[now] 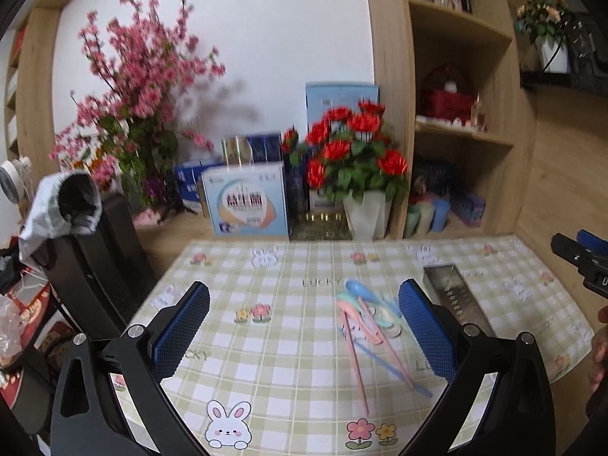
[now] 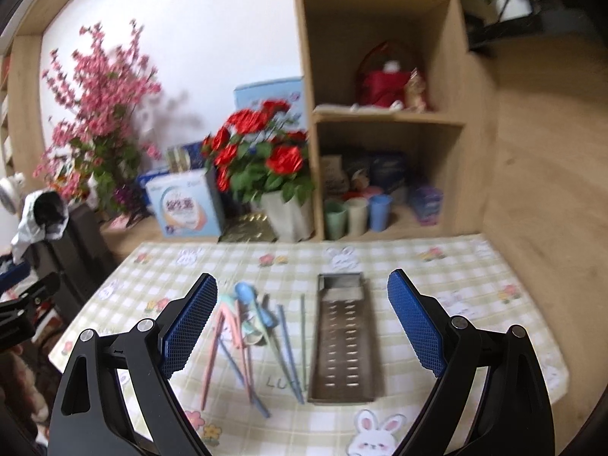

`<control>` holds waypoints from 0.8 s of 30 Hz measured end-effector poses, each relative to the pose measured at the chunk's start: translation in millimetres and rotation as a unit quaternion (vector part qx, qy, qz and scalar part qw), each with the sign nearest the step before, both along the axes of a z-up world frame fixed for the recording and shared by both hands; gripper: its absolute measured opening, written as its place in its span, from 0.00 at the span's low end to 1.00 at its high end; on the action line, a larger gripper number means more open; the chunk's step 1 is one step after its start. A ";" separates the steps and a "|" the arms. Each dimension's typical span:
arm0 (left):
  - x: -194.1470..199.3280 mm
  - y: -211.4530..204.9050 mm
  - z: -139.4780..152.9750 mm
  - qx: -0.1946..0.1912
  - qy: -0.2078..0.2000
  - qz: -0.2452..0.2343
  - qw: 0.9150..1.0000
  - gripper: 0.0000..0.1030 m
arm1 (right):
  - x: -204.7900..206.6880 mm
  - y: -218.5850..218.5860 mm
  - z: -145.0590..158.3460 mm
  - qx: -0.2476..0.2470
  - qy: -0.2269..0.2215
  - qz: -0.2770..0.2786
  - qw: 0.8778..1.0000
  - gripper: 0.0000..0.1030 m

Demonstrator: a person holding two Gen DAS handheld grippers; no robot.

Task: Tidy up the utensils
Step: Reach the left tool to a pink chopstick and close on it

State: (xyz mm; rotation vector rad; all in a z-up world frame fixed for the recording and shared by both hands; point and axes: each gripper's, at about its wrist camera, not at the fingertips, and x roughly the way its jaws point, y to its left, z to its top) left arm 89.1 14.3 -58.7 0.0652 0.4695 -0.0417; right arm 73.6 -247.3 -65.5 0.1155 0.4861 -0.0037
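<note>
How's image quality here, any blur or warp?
Left wrist view: the red flowers and utensil pile smear with motion blur, shelf edges bow from fisheye. Right wrist view: softer overall; the metal tray is smeared, and both open tongs look sharper.

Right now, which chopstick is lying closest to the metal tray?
The green chopstick. It lies alone right beside the metal tray, while the blue and pink chopsticks lie farther left.

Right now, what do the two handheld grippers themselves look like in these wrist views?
Both look alike. The left gripper has black angular finger arms with triangular cut-outs, round silver pivot screws and blue dimpled pads. The right gripper shows the same black arms, silver screws and blue textured pads. No cables or sleeves show.
</note>
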 end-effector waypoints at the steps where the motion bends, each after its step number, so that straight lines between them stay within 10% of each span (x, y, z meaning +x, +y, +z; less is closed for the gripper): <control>1: 9.2 0.9 -10.0 -0.003 0.012 -0.001 1.000 0.94 | 11.1 3.5 -11.0 0.003 0.009 0.011 1.000 0.86; 24: 145.8 -38.4 -215.5 -0.044 0.260 -0.057 0.963 0.48 | 99.8 -26.7 -139.8 0.060 0.146 -0.010 0.987 0.72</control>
